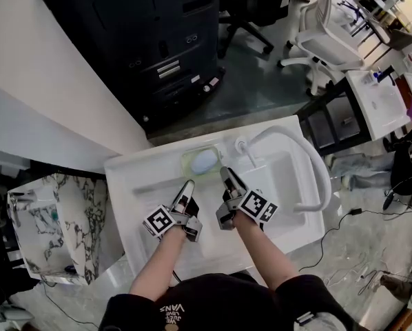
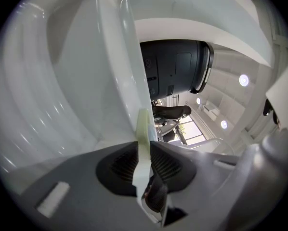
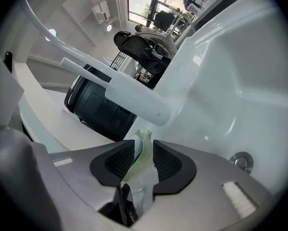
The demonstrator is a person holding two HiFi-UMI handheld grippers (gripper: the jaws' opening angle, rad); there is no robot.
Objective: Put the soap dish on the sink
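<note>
Two-sided pinch: gripped near rim of pale green translucent oval soap dish [image 1: 204, 161], at far ledge of white ceramic sink [image 1: 134, 185], with left gripper [image 1: 189, 186] and right gripper [image 1: 224, 174] both closed onto its thin edge. Probably risked tilting or slipping out under uneven pull.

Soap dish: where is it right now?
Head view, centre: the soap dish is on the back ledge of the sink, just left of the faucet, its near rim between the left claw and right claw.
</note>
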